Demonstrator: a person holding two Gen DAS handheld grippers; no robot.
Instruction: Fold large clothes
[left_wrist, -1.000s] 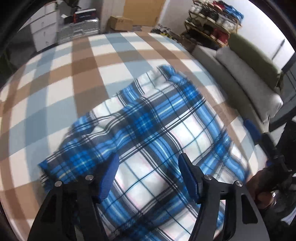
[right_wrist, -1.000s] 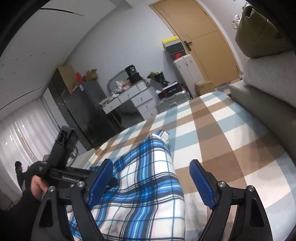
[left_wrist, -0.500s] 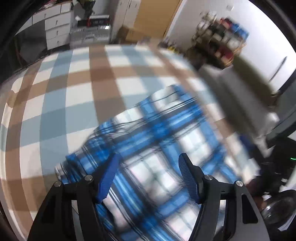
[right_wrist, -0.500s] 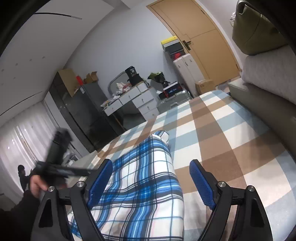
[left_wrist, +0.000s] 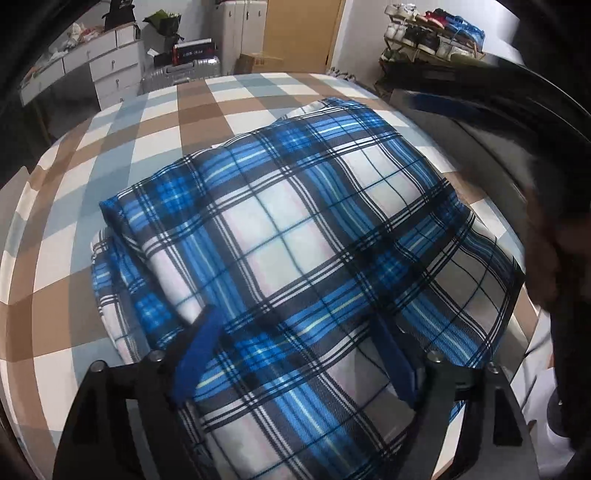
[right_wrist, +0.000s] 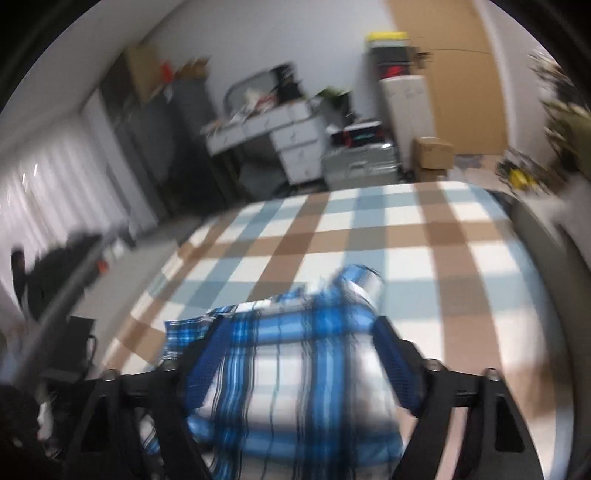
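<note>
Blue plaid garment (left_wrist: 295, 236) now sits between both wide-spread left tongs (left_wrist: 299, 354) and right tongs (right_wrist: 303, 362), which have dropped closer.

A lived-in home bedroom: a checked bed cover (left_wrist: 155, 122), white drawers (left_wrist: 110, 70), a suitcase (left_wrist: 173, 75), a shoe rack (left_wrist: 432, 35) and, blurred, perhaps curtains (right_wrist: 48, 188).
</note>
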